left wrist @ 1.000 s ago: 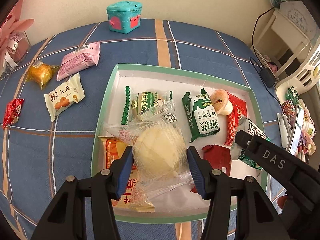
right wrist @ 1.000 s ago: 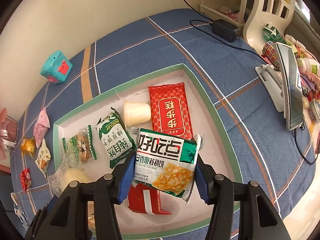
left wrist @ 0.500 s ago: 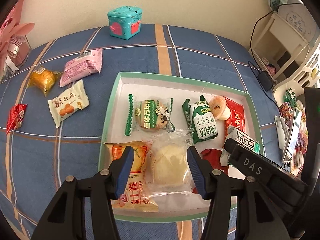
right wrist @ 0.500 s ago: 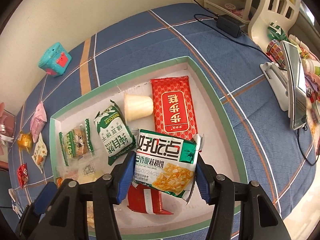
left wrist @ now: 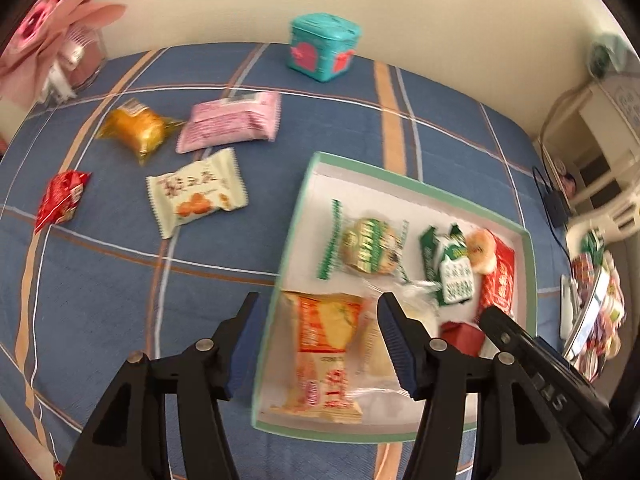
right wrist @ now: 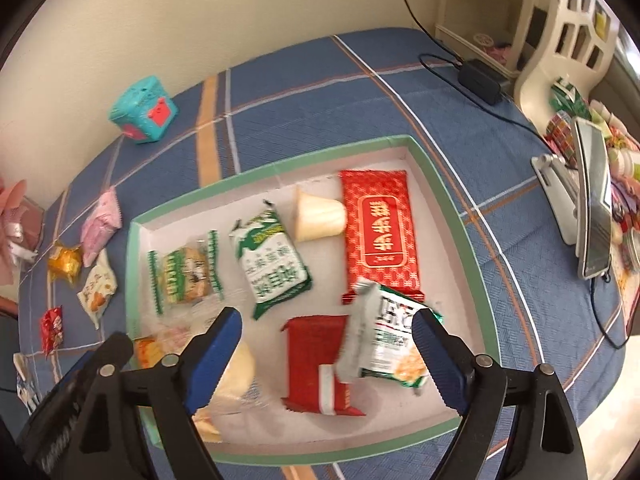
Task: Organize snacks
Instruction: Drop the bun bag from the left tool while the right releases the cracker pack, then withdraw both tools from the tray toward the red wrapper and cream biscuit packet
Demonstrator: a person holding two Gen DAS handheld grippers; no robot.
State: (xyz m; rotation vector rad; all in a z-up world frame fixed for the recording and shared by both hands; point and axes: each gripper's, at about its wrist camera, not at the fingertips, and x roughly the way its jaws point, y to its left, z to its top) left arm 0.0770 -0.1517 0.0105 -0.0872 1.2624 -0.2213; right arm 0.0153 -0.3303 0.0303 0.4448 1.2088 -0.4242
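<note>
The green-rimmed tray (right wrist: 440, 184) sits on the blue plaid cloth (left wrist: 120, 280) and already holds most of the snacks: a long red packet (right wrist: 378, 224), a green-and-white biscuit pack (right wrist: 274, 258), a small pale cup (right wrist: 320, 218), a round cookie in clear wrap (right wrist: 186, 270), a dark red packet (right wrist: 316, 360), an orange packet (left wrist: 326, 344) and a clear-wrapped bun (right wrist: 236, 376). My right gripper (right wrist: 326, 354) has just been opening; its jaws stand wide, and the white-and-green cracker pack (right wrist: 386, 340) lies tilted between them over the tray floor, leaning near the right pad, though I cannot tell whether it touches. My left gripper (left wrist: 320, 344) has also been opening and grasps nothing; its jaws straddle the tray's left wall above the orange packet. Outside the tray to the left lie a cream packet (left wrist: 196, 196), a pink packet (left wrist: 230, 122), a gold-wrapped sweet (left wrist: 134, 130) and a small red packet (left wrist: 60, 200). A teal box (left wrist: 324, 46) stands near the wall.
</note>
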